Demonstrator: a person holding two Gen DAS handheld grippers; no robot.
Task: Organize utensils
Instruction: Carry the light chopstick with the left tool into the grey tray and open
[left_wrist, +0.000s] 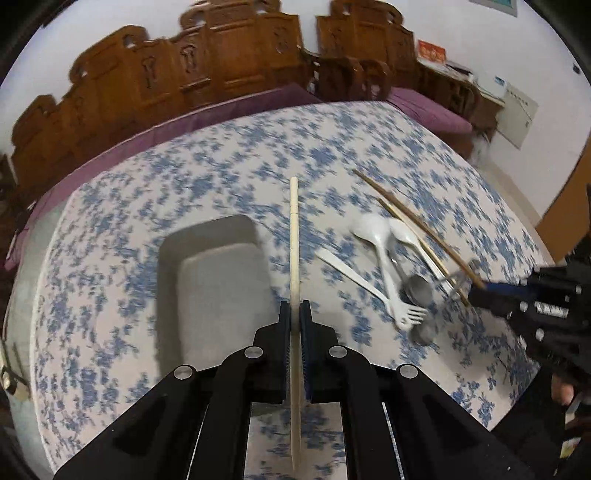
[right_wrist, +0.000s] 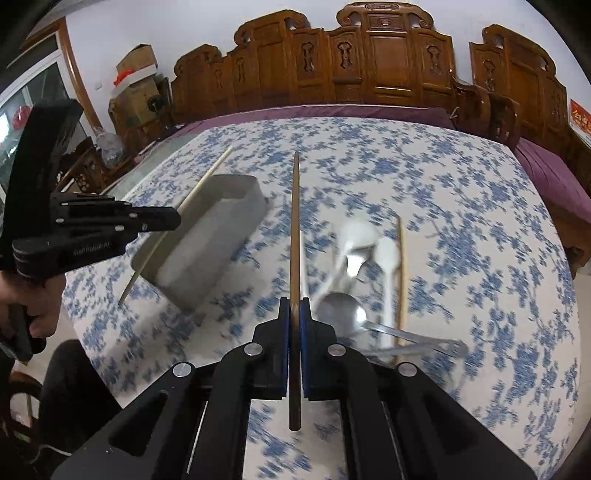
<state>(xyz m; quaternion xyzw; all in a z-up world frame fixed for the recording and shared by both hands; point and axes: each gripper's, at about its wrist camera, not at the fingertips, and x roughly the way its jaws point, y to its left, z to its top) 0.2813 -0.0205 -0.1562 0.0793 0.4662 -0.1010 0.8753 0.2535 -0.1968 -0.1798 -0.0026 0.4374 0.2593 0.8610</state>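
Left tool (right_wrist: 177, 218) body lettering blurred, unreadable

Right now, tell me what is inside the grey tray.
The grey tray shows only a bare grey floor; no utensils lie in it. The left gripper holds a pale chopstick across it, hiding a strip of its near corner.

On the desk (right_wrist: 461, 192), the tray (right_wrist: 236, 192) lies left of the spoons (right_wrist: 388, 254), a chopstick (right_wrist: 400, 273) at their right.
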